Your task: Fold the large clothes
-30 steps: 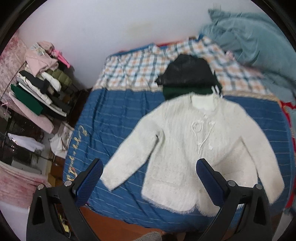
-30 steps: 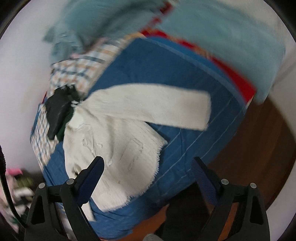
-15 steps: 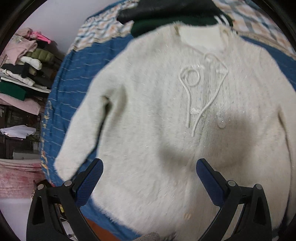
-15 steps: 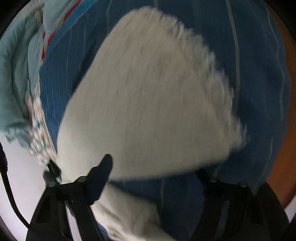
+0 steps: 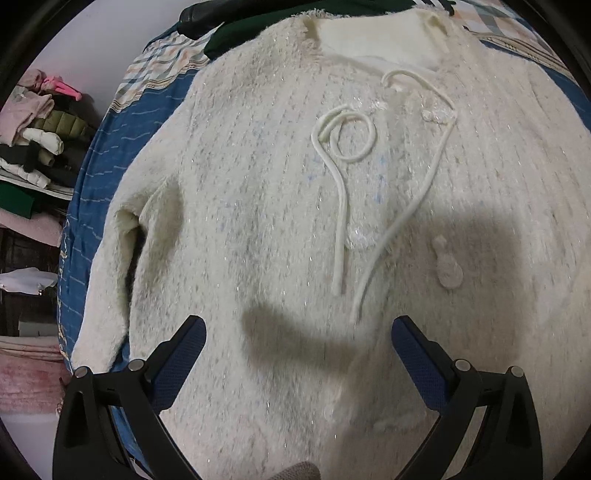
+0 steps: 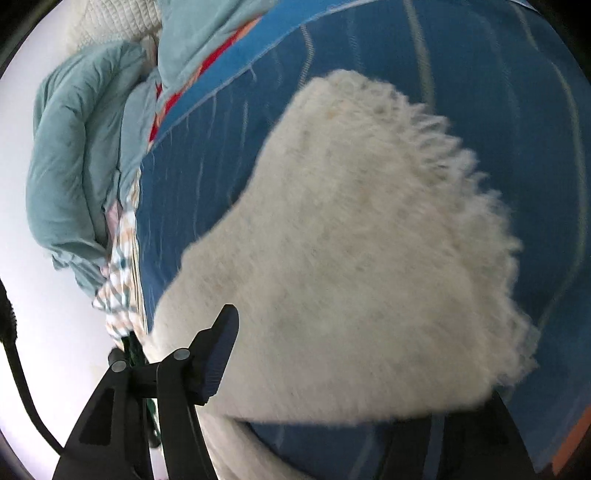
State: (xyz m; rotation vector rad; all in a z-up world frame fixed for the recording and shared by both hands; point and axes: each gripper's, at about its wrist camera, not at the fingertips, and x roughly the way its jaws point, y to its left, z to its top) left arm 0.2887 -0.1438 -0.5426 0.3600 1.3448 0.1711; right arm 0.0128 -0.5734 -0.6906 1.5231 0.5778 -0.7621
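A fluffy white cardigan with a white neck cord lies spread front-up on a blue striped bed cover. My left gripper is open and empty, close above the cardigan's chest. In the right wrist view, my right gripper hangs low over the cardigan's sleeve end, which lies between its jaws. Its left finger shows beside the sleeve; the right finger is hidden under the cloth. The jaws stand apart.
A black and dark green garment lies beyond the cardigan's collar. A teal quilt is bunched at the bed's far side. Stacked folded clothes fill shelves at left. The plaid sheet covers the bed's head.
Both grippers have dropped close to the cardigan. The left went from a whole-bed view to just above the chest. The right swung down onto the sleeve end.
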